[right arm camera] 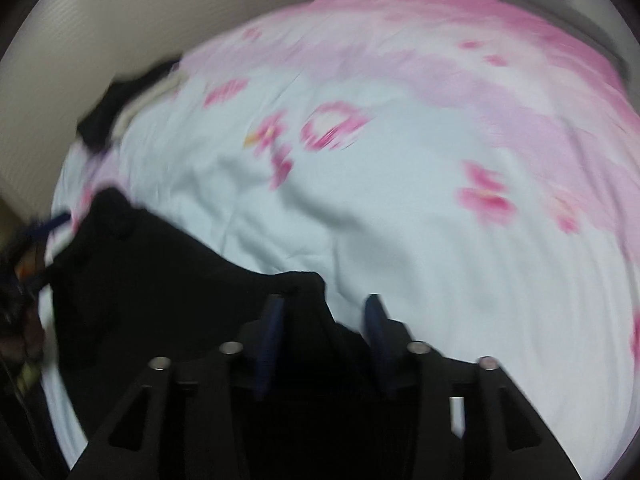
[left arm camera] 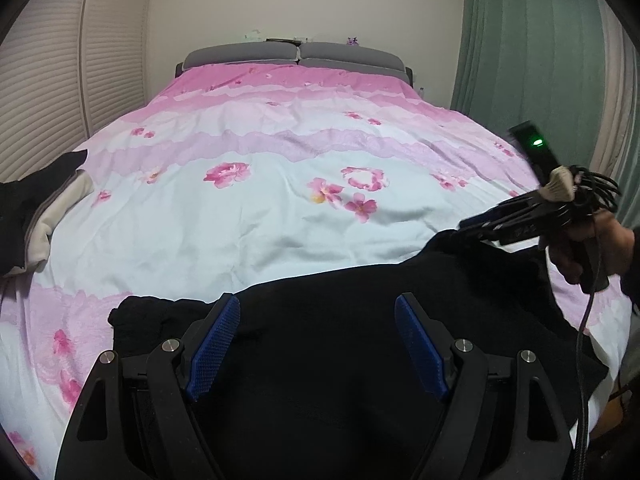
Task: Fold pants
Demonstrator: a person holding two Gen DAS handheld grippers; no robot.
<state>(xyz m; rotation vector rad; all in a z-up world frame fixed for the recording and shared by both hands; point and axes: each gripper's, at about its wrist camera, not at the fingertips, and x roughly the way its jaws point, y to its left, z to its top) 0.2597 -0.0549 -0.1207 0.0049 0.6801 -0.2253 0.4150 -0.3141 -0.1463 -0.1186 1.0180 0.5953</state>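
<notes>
Pants [left arm camera: 340,344], black, lie spread across the near edge of the bed [left arm camera: 256,208], on a floral pink-and-white cover. The left gripper [left arm camera: 318,320] hangs over the cloth with its blue pads spread wide and nothing between them. The right gripper [right arm camera: 324,312] sits at the far corner of the pants; its jaws stand partly apart with a ridge of black cloth between them, though the view is too blurred to say whether the pads press on it.

To do this step well, I'd say each gripper wants a firm pinch on a corner or edge of one side, both layers caught, before lifting and carrying the edge across evenly so the fold lands straight. The left one should drop onto the hem rather than the flat middle.

By count: one pair of pants in hand, two grippers, one bed, one small pile of dark and cream clothes [left arm camera: 36,216] at the left edge, and two grey cushions [left arm camera: 296,54] at the head.
</notes>
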